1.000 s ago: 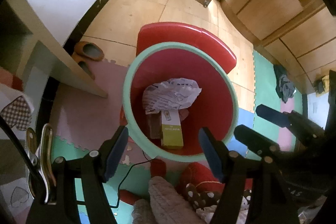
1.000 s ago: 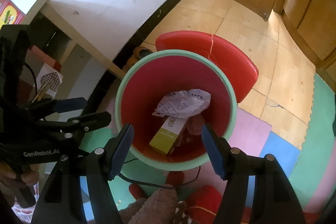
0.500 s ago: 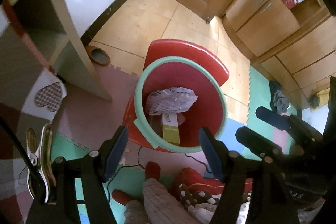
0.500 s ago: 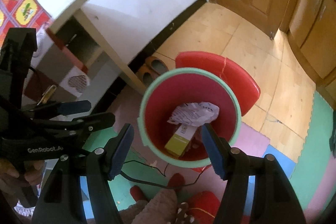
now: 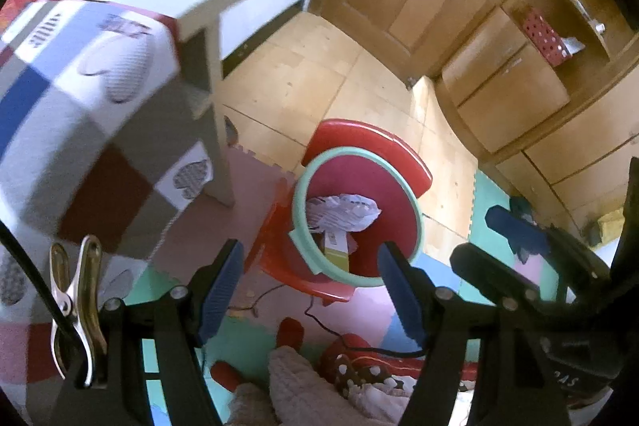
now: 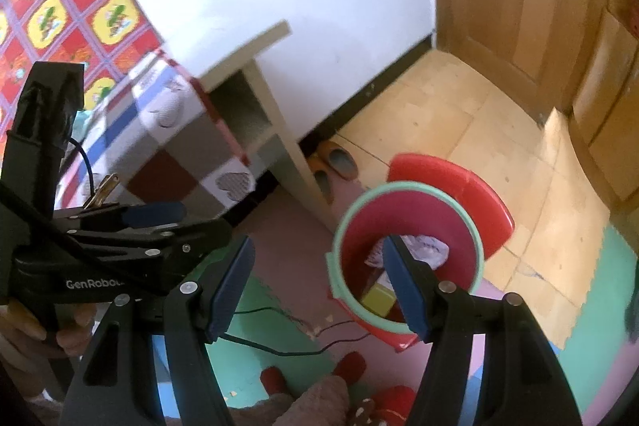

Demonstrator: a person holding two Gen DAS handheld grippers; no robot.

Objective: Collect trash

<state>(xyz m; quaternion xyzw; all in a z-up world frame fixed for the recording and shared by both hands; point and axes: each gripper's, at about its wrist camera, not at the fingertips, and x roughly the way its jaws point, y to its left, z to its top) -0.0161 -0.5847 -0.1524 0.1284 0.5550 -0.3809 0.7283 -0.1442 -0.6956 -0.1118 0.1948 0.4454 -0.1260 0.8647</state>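
Low and centre in both views, the red bin [image 5: 383, 186] with its green rim stands on the floor mats [image 6: 591, 310], holding crumpled paper [image 5: 343, 212] over a yellow-green box [image 5: 337, 252], below both tongs, left tongs [image 5: 311, 292] and right tongs [image 6: 319, 286], gaping wide and empty.

The floor [image 5: 287, 82] is showing wooden tiles far and coloured foam mats [image 5: 239, 194] near. A red bin [image 5: 359, 218] is standing on it, slippers [image 6: 335, 162] are lying by the wall, and a black cable [image 6: 279, 346] is lying on the mats.
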